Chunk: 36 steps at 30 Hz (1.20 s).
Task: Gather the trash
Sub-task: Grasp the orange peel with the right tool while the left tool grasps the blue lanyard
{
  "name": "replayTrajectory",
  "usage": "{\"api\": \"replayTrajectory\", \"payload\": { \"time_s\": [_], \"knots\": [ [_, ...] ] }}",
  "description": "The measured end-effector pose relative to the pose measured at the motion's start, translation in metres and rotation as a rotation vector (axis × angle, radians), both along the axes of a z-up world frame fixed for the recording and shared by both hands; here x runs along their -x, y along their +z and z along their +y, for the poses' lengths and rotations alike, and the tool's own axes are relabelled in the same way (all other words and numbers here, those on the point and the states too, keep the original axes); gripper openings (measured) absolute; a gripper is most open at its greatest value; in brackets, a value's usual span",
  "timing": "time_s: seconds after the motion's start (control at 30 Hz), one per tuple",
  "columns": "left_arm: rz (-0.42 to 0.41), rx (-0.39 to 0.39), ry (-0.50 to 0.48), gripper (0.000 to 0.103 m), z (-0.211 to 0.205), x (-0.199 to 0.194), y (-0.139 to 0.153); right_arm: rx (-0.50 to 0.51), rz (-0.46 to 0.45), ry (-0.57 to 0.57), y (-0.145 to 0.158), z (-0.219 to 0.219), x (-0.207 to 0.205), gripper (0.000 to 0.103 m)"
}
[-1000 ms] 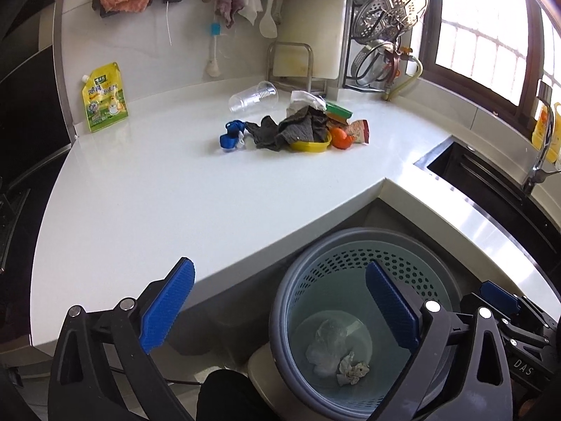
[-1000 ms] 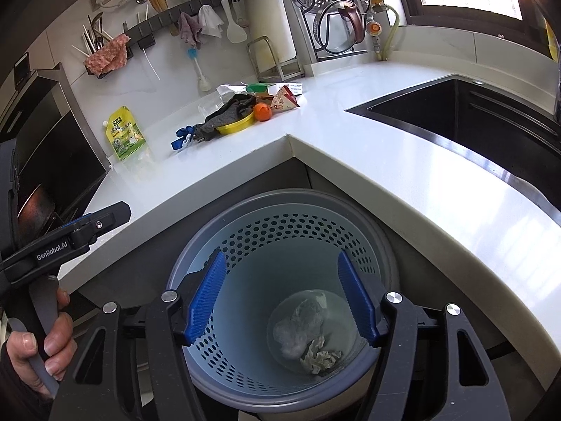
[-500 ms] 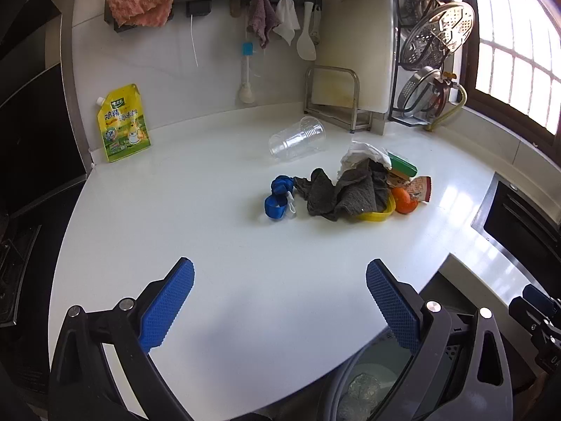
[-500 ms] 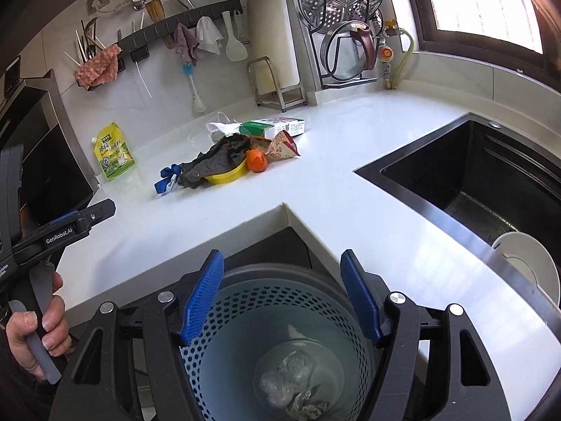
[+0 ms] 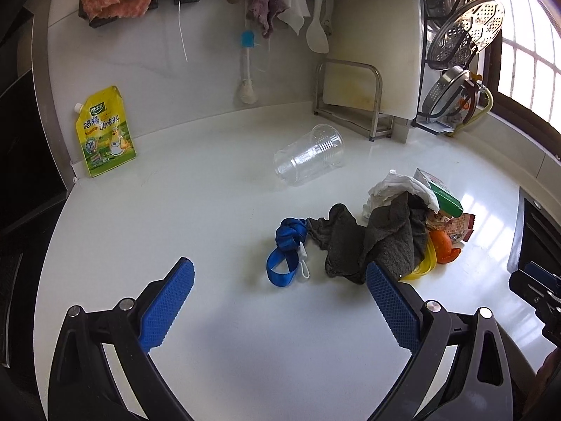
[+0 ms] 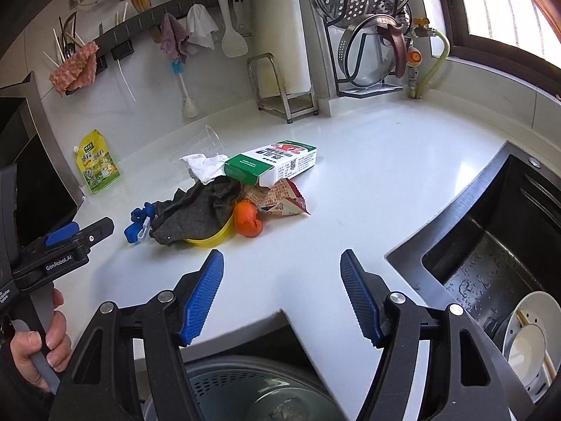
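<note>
Both grippers, left (image 5: 278, 301) and right (image 6: 282, 296), hang wide open and empty near the trash pile (image 6: 224, 203) mid-countertop (image 5: 175, 217), so grabbing the dark rag (image 5: 378, 242) could roll that orange peel (image 6: 247, 222) away.

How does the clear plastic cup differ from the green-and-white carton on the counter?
The clear plastic cup is see-through and round; the green-and-white carton is opaque, boxy and printed. The cup lies alone on bare counter; the carton sits in the trash pile, its open end over the dark cloth. Both lie on their sides.
</note>
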<state>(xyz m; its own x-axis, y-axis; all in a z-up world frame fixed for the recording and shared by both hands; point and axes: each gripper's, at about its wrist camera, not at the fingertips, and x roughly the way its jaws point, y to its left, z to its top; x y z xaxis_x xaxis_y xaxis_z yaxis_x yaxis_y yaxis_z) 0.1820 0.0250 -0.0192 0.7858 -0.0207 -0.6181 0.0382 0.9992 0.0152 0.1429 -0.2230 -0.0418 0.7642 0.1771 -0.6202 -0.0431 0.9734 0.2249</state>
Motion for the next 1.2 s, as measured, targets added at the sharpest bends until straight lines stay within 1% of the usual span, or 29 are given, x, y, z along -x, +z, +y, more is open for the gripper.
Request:
{"api": "replayTrajectory", "payload": {
  "time_s": [0.17,0.3,0.47,0.57,0.73,0.77,0.83,0.87,0.97,1.0,1.03,1.13,1.2],
  "knots": [
    [0.027,-0.014,-0.016,0.097,-0.001,-0.014,-0.009,-0.012,0.031,0.019,-0.010,0.015,-0.027,0.066],
    [0.029,-0.029,-0.008,0.097,0.003,-0.021,-0.014,0.001,0.063,-0.002,-0.018,0.023,-0.047,0.066],
    [0.066,0.006,0.005,0.097,0.012,-0.031,-0.019,0.014,0.094,-0.035,-0.024,0.027,-0.065,0.066],
    [0.074,0.031,0.004,0.097,0.016,-0.033,-0.020,0.046,0.105,-0.040,-0.026,0.032,-0.073,0.066],
    [0.066,0.022,-0.001,0.097,0.014,-0.031,-0.019,0.062,0.110,-0.041,-0.028,0.034,-0.079,0.065],
    [0.066,0.023,-0.002,0.097,0.014,-0.031,-0.019,0.063,0.113,-0.040,-0.028,0.034,-0.081,0.063],
    [0.070,0.024,0.000,0.097,0.015,-0.032,-0.020,0.064,0.123,-0.035,-0.030,0.036,-0.085,0.055],
    [0.072,0.026,0.002,0.097,0.015,-0.032,-0.020,0.065,0.125,-0.031,-0.030,0.037,-0.085,0.053],
    [0.076,0.032,0.004,0.097,0.016,-0.032,-0.019,0.073,0.125,-0.014,-0.029,0.042,-0.086,0.041],
    [0.077,0.031,0.004,0.097,0.016,-0.031,-0.019,0.071,0.126,-0.005,-0.030,0.044,-0.086,0.034],
    [0.077,0.031,0.004,0.097,0.016,-0.031,-0.019,0.067,0.126,0.005,-0.029,0.045,-0.086,0.024],
    [0.079,0.024,0.002,0.097,0.015,-0.031,-0.018,0.064,0.110,0.016,-0.026,0.048,-0.080,0.020],
    [0.082,0.020,0.002,0.097,0.016,-0.031,-0.017,0.048,0.102,0.019,-0.024,0.046,-0.075,0.019]
  ]
}}
